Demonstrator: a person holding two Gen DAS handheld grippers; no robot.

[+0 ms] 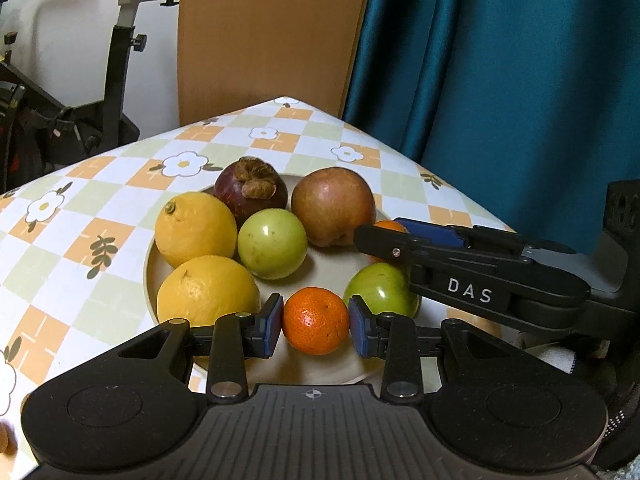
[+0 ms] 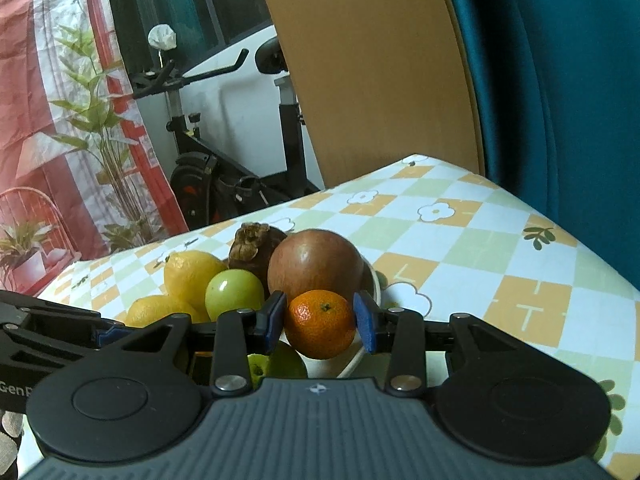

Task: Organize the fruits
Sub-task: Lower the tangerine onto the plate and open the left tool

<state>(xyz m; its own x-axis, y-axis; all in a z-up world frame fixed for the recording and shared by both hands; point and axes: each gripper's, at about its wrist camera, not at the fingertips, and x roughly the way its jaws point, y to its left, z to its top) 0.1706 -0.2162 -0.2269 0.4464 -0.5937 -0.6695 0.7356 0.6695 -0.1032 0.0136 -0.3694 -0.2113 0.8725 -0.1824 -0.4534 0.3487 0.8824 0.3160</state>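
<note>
A beige plate [image 1: 320, 372] on the flowered tablecloth holds two lemons [image 1: 196, 228], a mangosteen [image 1: 250, 190], a brown apple [image 1: 332, 206] and two green fruits [image 1: 272, 244]. My left gripper [image 1: 316, 322] is shut on a mandarin [image 1: 316, 320] at the plate's near edge. My right gripper [image 2: 322, 322] is shut on a second mandarin [image 2: 320, 324] at the plate's right side, in front of the brown apple [image 2: 314, 266]. In the left wrist view the right gripper [image 1: 390, 228] reaches in from the right and hides most of its mandarin.
The table [image 1: 80, 240] ends at a far corner, with a wooden board [image 1: 272, 36] and a teal curtain [image 1: 500, 60] behind it. An exercise bike [image 2: 224, 176] stands at the left. Bare tablecloth [image 2: 500, 264] lies to the plate's right.
</note>
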